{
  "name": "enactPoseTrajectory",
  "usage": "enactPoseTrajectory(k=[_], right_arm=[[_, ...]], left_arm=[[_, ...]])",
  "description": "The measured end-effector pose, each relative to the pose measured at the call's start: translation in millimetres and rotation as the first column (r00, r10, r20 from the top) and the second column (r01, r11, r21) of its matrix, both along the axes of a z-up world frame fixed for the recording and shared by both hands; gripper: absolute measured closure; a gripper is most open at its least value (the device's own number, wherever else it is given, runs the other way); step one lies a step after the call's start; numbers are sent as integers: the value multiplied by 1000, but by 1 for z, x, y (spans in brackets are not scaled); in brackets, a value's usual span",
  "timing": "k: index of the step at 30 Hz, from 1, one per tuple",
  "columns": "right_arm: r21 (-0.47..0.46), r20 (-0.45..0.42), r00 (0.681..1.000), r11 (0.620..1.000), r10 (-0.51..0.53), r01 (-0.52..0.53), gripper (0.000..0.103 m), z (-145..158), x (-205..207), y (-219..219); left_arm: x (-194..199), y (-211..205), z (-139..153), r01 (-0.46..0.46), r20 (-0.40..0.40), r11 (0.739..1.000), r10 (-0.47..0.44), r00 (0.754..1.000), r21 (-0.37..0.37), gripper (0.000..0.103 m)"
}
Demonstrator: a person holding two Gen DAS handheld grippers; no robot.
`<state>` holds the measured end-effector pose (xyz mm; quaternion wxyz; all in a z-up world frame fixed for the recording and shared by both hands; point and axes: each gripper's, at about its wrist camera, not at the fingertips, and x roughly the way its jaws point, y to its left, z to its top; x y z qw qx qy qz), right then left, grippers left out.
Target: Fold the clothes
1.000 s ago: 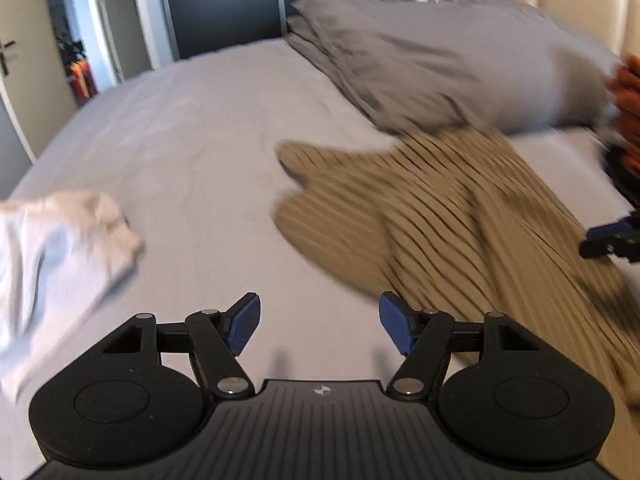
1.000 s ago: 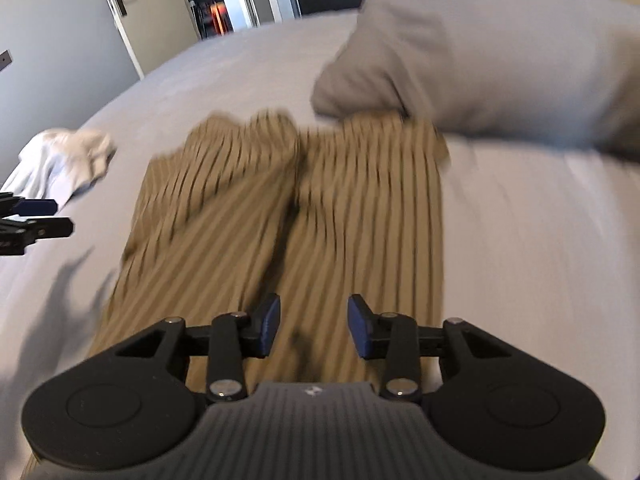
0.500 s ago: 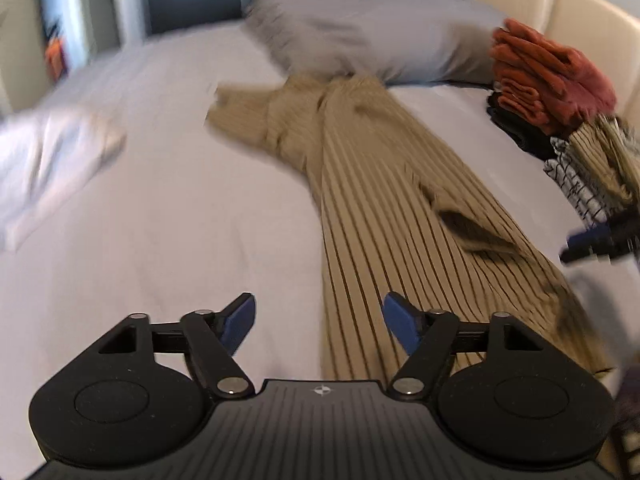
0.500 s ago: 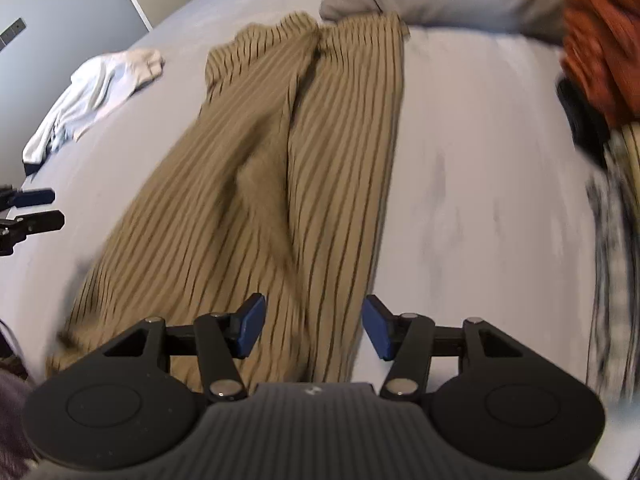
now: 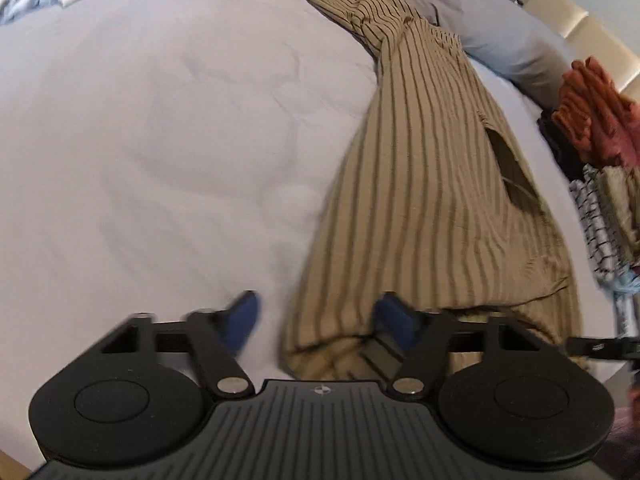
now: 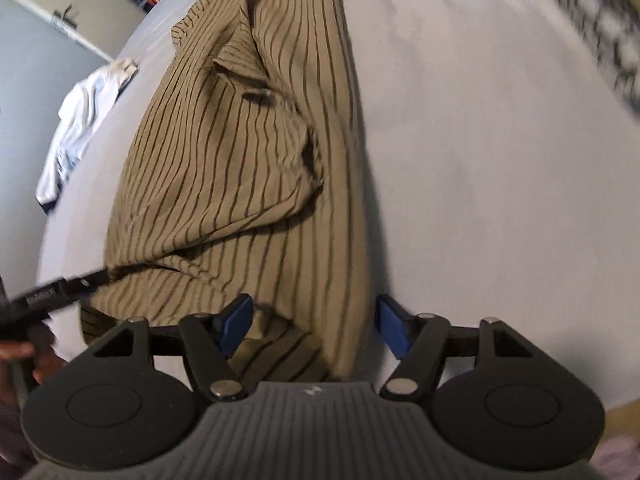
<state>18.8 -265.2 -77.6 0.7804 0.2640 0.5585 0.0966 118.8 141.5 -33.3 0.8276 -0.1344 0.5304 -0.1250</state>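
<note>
A tan garment with dark stripes [image 5: 420, 200] lies stretched lengthwise on the pale bed sheet [image 5: 160, 160], its near hem bunched right under both grippers. My left gripper [image 5: 318, 316] straddles the hem's left corner. Its jaws are closing with cloth between them, and the blue pads do not press on it. In the right wrist view the same garment [image 6: 240, 160] runs away from my right gripper [image 6: 314, 320], which stands open over the hem's right corner with cloth between its pads. The left gripper's fingers [image 6: 60, 288] show at the hem's other corner.
A grey pillow [image 5: 500, 40] lies at the garment's far end. Folded orange and checked clothes [image 5: 592, 128] are stacked on the right. A white garment [image 6: 80, 120] lies crumpled far left on the sheet. A hand [image 6: 16, 356] holds the left gripper. Bare sheet [image 6: 480, 160] spreads to the right.
Both grippers travelled back along the garment from its far end to the near hem and tilted down. The left jaws narrowed; the right jaws widened.
</note>
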Motion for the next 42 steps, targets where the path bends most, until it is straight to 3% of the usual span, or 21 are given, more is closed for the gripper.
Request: enactPoseTrajectory(k=[1,2,4,7,10,12,15,18,23,26,28,30,32,36,37,40,42], right_arm=[[0,-2,1000,1000,0,0,73,0,0,3],[-11,-1,1000,1000,9,-9,93,0,-1,6],[-28,5,1000,999,21,-21,96,5,-3,9],[-14,47,998,999,33,-33,98,29,-5,3],[-34,74,993,996,88,-86,100,64,-10,-2],[-73,94,987,989,134,-127,100,86,-12,-6],[-131,77,978,974,194,-183,100,104,-21,-8],[-130,11,971,963,239,-236,100,97,-37,-7],[-124,-124,954,950,272,-287,103,49,-64,-3],[-111,-179,948,952,262,-284,103,27,-69,-1],[-129,-176,946,946,272,-296,102,26,-66,6],[-128,-149,953,950,265,-284,98,32,-67,6],[-125,-120,957,953,263,-277,97,39,-66,5],[-145,-79,960,949,269,-278,95,44,-66,-4],[-150,-72,958,947,276,-284,93,46,-62,-4],[-180,-45,956,939,290,-294,52,56,-49,-6],[-194,-16,957,938,289,-287,52,63,-36,-7]], left_arm=[[1,-2,-2,8,-16,1000,-8,1000,-20,82],[0,-3,-3,5,-20,1000,-6,1000,-23,86],[-1,-1,0,-4,-6,999,4,1000,-40,101],[-10,4,21,-1,42,997,4,999,-73,102],[-22,8,61,32,111,994,-20,994,-108,102],[-38,7,89,62,150,992,-45,988,-108,102],[-62,4,106,86,154,994,-75,985,-61,102],[-83,7,93,103,94,995,-102,990,-13,102],[-109,11,58,102,-54,994,-100,993,36,103],[-113,8,39,126,-93,989,-118,989,80,103],[-109,8,32,118,-118,991,-111,987,57,102],[-107,6,31,119,-122,990,-109,986,78,87],[-106,1,35,112,-98,989,-102,990,96,48],[-99,5,50,79,-59,992,-74,996,93,44],[-96,6,53,72,-58,993,-66,996,92,44],[-74,12,62,53,-65,996,-48,997,75,43],[-55,14,68,45,-47,997,-42,998,55,41]])
